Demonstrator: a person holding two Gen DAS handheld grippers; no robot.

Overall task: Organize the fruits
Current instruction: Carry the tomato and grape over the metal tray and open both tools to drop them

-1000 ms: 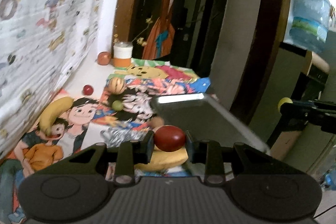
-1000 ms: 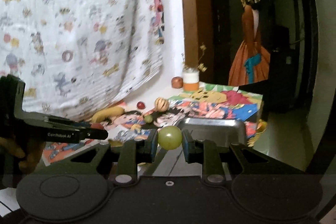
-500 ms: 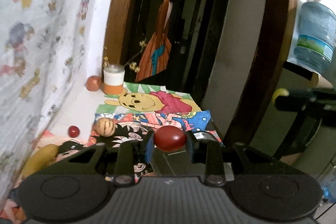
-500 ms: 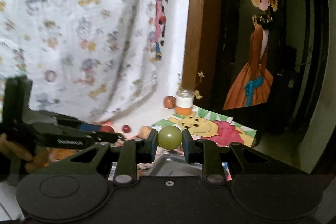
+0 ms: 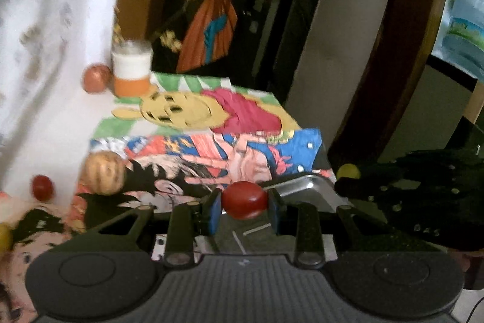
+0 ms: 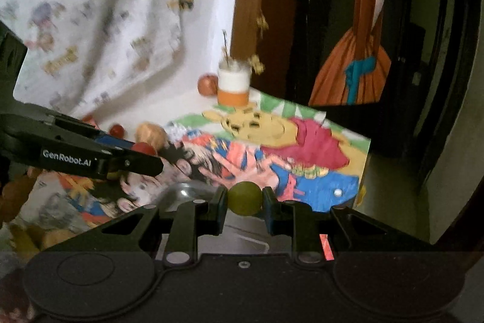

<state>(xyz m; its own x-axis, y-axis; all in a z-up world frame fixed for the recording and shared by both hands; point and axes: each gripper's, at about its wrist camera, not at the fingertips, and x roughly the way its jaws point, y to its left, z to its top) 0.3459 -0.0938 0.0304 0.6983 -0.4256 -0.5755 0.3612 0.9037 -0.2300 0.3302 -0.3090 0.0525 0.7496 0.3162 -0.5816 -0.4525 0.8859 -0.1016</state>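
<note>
In the left wrist view, the left gripper (image 5: pixel 245 209) is clamped on a dark red fruit (image 5: pixel 245 199) just above the near rim of the metal tray (image 5: pixel 308 189), so the step in hand looks like delivery, and next the jaws must part over the tray. In the right wrist view, the right gripper (image 6: pixel 244 203) pinches a green fruit (image 6: pixel 244 198) over the same tray (image 6: pixel 181 192), awaiting a like release; the other tool's arm there reads "GenRobot.AI".

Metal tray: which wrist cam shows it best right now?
Left wrist. The metal tray shows its rim and far corner beyond the left gripper, which holds a red fruit. In the right wrist view the tray is mostly hidden behind the right gripper.
</note>
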